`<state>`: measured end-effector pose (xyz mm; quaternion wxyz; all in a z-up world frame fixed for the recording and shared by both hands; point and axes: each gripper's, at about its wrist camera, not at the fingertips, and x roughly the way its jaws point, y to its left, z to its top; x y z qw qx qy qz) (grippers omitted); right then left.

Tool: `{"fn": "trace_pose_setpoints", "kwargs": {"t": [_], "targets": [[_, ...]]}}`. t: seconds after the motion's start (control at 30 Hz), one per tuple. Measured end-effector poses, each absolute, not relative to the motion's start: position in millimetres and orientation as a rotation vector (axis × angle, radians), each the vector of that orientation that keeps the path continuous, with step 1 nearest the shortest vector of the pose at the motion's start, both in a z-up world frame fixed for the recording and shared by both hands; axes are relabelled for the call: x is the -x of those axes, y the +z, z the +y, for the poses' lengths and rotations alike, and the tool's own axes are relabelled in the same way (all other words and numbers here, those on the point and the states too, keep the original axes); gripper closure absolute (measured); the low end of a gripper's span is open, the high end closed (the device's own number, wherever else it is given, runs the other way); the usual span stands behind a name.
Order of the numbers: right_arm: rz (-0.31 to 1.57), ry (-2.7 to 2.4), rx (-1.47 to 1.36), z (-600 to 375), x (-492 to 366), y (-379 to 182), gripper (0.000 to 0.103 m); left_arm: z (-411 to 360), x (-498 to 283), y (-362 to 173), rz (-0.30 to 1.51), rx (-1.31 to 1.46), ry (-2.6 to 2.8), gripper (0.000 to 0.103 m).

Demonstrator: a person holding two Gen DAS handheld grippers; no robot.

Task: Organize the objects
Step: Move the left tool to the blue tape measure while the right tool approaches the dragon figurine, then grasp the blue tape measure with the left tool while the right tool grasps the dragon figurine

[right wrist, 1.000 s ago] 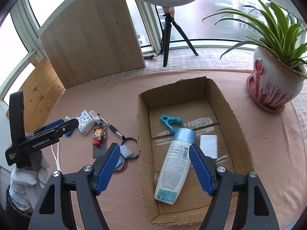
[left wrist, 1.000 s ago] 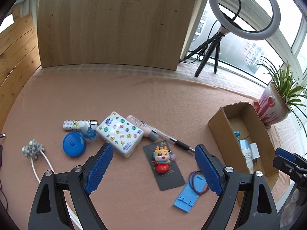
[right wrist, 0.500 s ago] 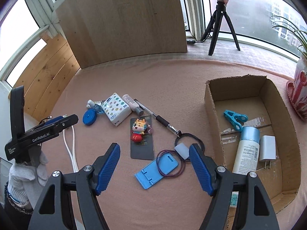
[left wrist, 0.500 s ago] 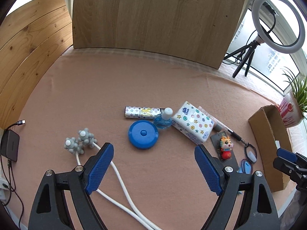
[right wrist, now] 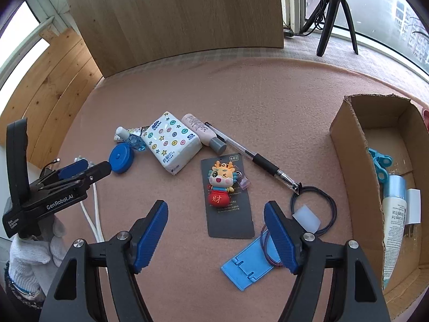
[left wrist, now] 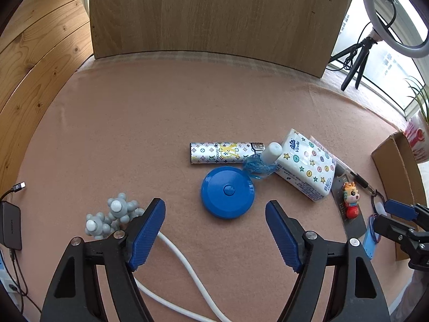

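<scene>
L claw [left wrist: 215, 212]: jaws apart, just been closing a bit, nothing btwn pads; hangs over pink surface [left wrist: 161, 123], tilted down, blue round case [left wrist: 228, 191] just ahead of tips.
R claw [right wrist: 215, 214]: jaws wide, empty; over dragon charm card [right wrist: 229, 201], card lying btwn the pads' line, not touched.
Blue case: flat on surface, touching small clear blue bottle [left wrist: 261, 162].
Patterned lighter [left wrist: 222, 152]: lying flat just behind case, end near bottle cap.
Tissue pack [right wrist: 173, 142]: beside bottle, pink tube [right wrist: 202, 132] along its far side.
Pen [right wrist: 252, 155]: diagonal, next to tube, tip by dark cord loop [right wrist: 313, 206].
Blue phone stand [right wrist: 249, 267]: flat, partly under R pad.
Grey-tipped white cable [left wrist: 118, 214]: by L pad.
Cardboard box [right wrist: 348, 145]: R edge of surface; holds lotion bottle [right wrist: 392, 214], blue clip [right wrist: 379, 165], white plug [right wrist: 413, 205].
</scene>
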<state>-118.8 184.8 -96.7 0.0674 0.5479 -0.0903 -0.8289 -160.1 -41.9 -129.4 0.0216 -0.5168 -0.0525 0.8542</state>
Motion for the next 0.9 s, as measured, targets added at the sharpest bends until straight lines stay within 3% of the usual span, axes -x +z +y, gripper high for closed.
{"fn": "trace_pose_setpoints", "kwargs": {"t": [0.4, 0.47, 0.63, 0.9], "targets": [[-0.266, -2.469, -1.741, 183, 142, -121, 0.040, -34, 182, -149, -0.124, 1.645, 2.617, 0.025], [-0.255, -2.461, -1.748, 181, 144, -124, 0.041, -33, 184, -151, -0.123, 1.653, 2.614, 0.030], [-0.225, -2.440, -1.781, 175, 152, -132, 0.051, -31, 188, -155, -0.115, 1.663, 2.617, 0.033], [-0.182, -2.427, -1.805, 169, 159, -138, 0.071, -30, 190, -154, -0.097, 1.657, 2.624, 0.049]]}}
